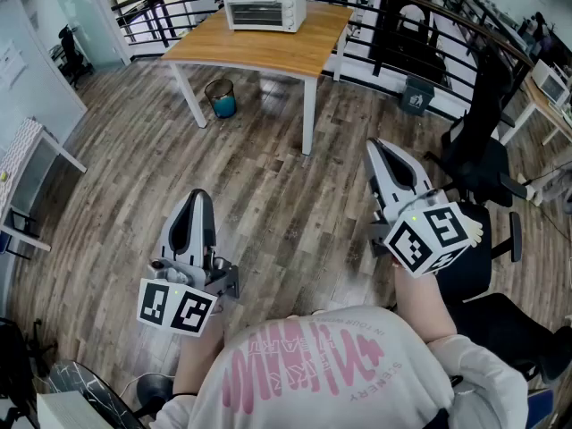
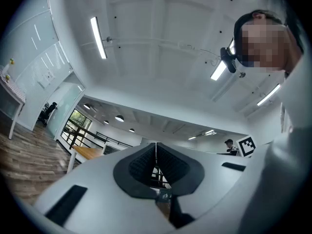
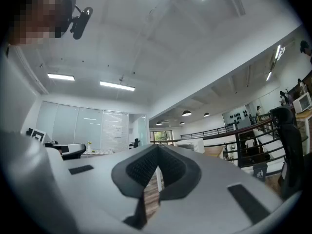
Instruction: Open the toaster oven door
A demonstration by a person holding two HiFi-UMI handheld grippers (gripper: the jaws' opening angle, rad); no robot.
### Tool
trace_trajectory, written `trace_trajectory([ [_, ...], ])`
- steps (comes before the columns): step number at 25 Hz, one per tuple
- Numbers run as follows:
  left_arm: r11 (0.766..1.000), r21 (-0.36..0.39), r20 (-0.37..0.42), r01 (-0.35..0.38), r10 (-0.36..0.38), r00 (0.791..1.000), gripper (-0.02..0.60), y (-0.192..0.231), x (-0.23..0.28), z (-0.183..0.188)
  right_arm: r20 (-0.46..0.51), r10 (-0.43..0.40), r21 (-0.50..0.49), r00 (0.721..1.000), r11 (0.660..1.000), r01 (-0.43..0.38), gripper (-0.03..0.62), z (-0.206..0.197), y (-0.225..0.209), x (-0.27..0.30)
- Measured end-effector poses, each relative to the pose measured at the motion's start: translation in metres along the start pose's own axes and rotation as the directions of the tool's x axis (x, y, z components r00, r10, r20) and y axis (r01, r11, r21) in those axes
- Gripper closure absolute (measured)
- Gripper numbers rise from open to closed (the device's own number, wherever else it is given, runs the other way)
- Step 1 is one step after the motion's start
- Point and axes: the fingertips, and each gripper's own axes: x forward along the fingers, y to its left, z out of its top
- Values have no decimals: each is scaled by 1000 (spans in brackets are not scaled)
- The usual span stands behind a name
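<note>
A white toaster oven [image 1: 264, 7] stands on a wooden table [image 1: 268, 52] far ahead by the railing, its door closed. Both grippers are held low and near the person, well short of the table. In the head view my left gripper [image 1: 200, 197] points forward with its jaws together and nothing between them. My right gripper [image 1: 374, 147] is also shut and empty. The left gripper view shows the jaw tips [image 2: 156, 144] meeting, with the table [image 2: 87, 152] small at the left. In the right gripper view the shut tips [image 3: 158, 147] sit just left of the distant toaster oven [image 3: 191, 144].
A small bin with a blue base [image 1: 221, 97] stands by the table's left leg. A black railing [image 1: 384, 12] runs behind the table, with a grey bin [image 1: 416, 95] at it. Black office chairs [image 1: 483, 155] are at the right, a white table [image 1: 40, 146] at the left. Wooden floor lies between.
</note>
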Motion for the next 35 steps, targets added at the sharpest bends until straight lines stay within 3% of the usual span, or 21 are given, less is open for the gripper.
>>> trace_trajectory([
  [10, 1000, 7, -8, 5, -5, 1000, 558, 20, 11, -4, -3, -10, 6, 1000, 1000, 10, 589, -6, -3, 22],
  [19, 1000, -7, -47, 6, -6, 999, 558, 63, 19, -13, -25, -14, 84, 1000, 996, 16, 588, -31, 4, 58],
  [26, 996, -62, -119, -62, 54, 991, 558, 106, 16, -42, -143, -9, 131, 990, 991, 28, 588, -76, 8, 88],
  [31, 990, -106, -123, -97, 83, 989, 558, 129, 34, -63, -140, 50, 223, 989, 975, -18, 588, -87, -3, 121],
  [35, 991, -98, -110, -95, 84, 990, 558, 143, 67, -69, -145, 55, 187, 988, 982, -27, 588, -92, -25, 154],
])
